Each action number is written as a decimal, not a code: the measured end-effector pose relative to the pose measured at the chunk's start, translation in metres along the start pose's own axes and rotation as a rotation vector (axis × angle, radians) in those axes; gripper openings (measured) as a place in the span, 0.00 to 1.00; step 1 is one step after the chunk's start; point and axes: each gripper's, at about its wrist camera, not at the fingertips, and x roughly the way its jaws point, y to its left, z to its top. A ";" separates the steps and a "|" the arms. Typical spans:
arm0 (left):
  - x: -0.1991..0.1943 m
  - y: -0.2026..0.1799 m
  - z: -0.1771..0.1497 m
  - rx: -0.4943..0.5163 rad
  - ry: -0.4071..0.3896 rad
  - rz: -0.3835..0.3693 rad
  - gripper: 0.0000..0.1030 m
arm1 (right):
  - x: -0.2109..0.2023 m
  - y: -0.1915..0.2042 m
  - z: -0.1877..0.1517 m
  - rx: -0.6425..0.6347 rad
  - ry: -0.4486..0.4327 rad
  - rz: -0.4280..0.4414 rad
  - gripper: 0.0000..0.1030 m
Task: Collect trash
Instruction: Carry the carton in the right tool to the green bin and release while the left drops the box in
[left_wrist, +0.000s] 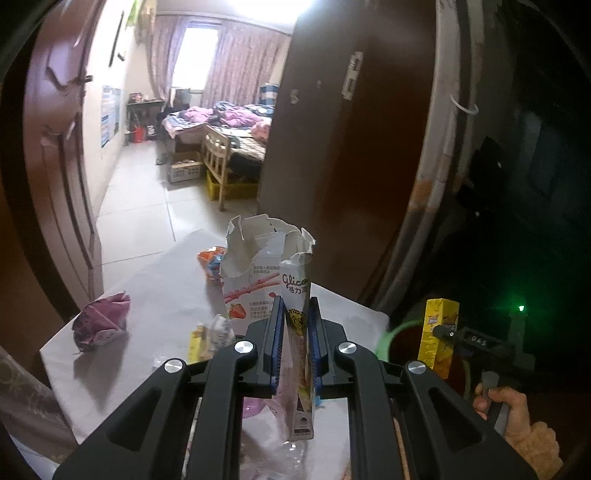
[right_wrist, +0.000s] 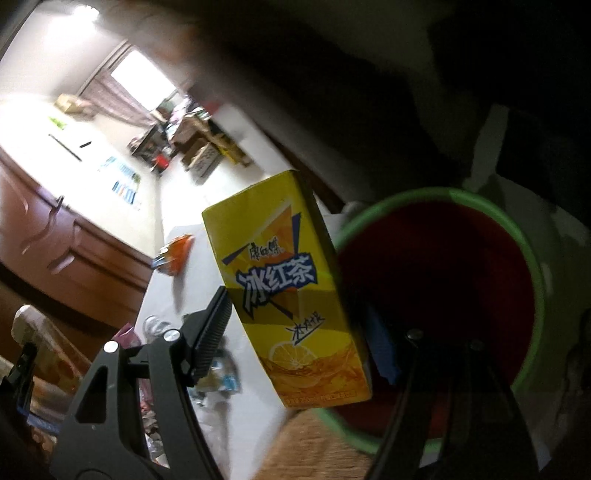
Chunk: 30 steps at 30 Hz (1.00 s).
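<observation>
My left gripper (left_wrist: 296, 325) is shut on a torn white Glico snack box (left_wrist: 266, 273) and holds it upright above the white table (left_wrist: 155, 295). My right gripper (right_wrist: 299, 325) is shut on a yellow iced tea carton (right_wrist: 284, 280), tilted, held beside the rim of a green bin with a dark red inside (right_wrist: 443, 288). The carton (left_wrist: 437, 332) and bin rim (left_wrist: 395, 332) also show at the right of the left wrist view.
On the table lie a crumpled purple wrapper (left_wrist: 103, 325), an orange snack bag (left_wrist: 210, 262), small wrappers (left_wrist: 210, 338) and clear plastic (right_wrist: 155, 325). A brown door (left_wrist: 55, 166) stands left, a dark door (left_wrist: 351, 147) right, a bedroom beyond.
</observation>
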 end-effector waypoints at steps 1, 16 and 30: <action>0.001 -0.005 -0.001 0.006 0.001 -0.003 0.10 | 0.001 -0.004 -0.001 0.011 0.001 -0.001 0.65; 0.041 -0.090 -0.004 0.085 0.048 -0.158 0.10 | 0.009 -0.015 0.003 0.018 0.027 -0.017 0.65; 0.100 -0.163 -0.013 0.187 0.069 -0.294 0.54 | 0.004 -0.040 0.015 0.053 -0.003 -0.057 0.66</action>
